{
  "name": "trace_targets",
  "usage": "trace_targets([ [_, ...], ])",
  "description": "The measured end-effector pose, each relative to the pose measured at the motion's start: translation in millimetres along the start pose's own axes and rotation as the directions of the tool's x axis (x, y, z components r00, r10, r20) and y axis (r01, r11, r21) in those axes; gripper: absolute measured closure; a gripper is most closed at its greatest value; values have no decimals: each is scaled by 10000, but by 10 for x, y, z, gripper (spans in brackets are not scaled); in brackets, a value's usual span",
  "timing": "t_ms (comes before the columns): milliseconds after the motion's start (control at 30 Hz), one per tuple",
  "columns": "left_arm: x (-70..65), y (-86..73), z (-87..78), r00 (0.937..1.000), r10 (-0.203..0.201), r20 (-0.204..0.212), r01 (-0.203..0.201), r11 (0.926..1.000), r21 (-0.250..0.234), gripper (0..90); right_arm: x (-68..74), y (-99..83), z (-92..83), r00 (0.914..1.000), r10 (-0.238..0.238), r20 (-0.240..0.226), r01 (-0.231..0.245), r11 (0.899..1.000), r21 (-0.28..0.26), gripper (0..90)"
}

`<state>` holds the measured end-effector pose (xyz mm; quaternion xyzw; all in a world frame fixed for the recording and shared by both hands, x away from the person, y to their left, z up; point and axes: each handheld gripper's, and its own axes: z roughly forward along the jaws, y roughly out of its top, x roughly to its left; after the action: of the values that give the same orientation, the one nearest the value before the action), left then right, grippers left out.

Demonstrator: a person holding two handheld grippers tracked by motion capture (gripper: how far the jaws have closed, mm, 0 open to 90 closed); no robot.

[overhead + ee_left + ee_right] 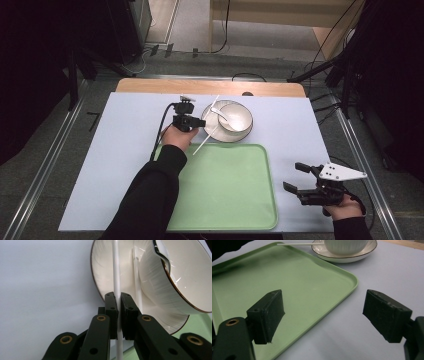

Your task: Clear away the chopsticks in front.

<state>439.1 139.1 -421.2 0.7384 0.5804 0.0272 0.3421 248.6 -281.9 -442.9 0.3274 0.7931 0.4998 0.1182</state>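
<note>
A thin white stick (pixel 202 142) slants from the white plate (pixel 220 137) down over the far edge of the green tray (pixel 225 190). My left gripper (pixel 196 122) is shut on it beside the plate's left rim. In the left gripper view the stick (pixel 116 277) runs up between the pressed pads of my left gripper (pixel 119 296). A second white stick (pixel 137 277) lies on the plate (pixel 100 270) against the bowl (pixel 190 277). The bowl (pixel 237 119) holds a white spoon (pixel 220 114). My right gripper (pixel 294 176) (pixel 324 307) stands open and empty right of the tray.
The tray's near right corner (pixel 287 277) lies just left of my right gripper, with the plate (pixel 362 253) and bowl (pixel 344 246) beyond it. A pale blue mat (pixel 125 150) covers the table. Cables and stands lie on the floor behind.
</note>
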Motion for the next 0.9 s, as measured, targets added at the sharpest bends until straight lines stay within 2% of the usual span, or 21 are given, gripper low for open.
trace_targets([
  [200, 127, -56, -268, 9999, 135, 91, -133, 9997, -220, 859, 5, -1, 5, 10000, 18, -3, -18, 10000, 74, 176],
  [400, 149, -183, -600, 9975, 640, 292, -627, 9972, -406, 859, 7, 5, 21, 10000, -21, -12, 21, 10000, 96, 176],
  [567, 138, -364, -855, 9930, 1094, 453, -1071, 9929, -522, 859, 7, 10, 31, 10000, -41, -18, 41, 9999, 121, 176],
  [667, 113, -511, -1006, 9873, 1470, 600, -1443, 9884, -464, 859, 5, 12, 43, 10000, -69, -50, 70, 9999, 142, 176],
  [767, 35, -706, -1132, 9785, 1935, 714, -1906, 9806, -448, 859, 5, 18, 53, 10000, -70, -69, 71, 9999, 153, 176],
  [900, -70, -960, -1248, 9699, 2198, 1047, -2136, 9746, -679, 859, 6, 28, 73, 9999, -115, -99, 117, 9997, 192, 176],
])
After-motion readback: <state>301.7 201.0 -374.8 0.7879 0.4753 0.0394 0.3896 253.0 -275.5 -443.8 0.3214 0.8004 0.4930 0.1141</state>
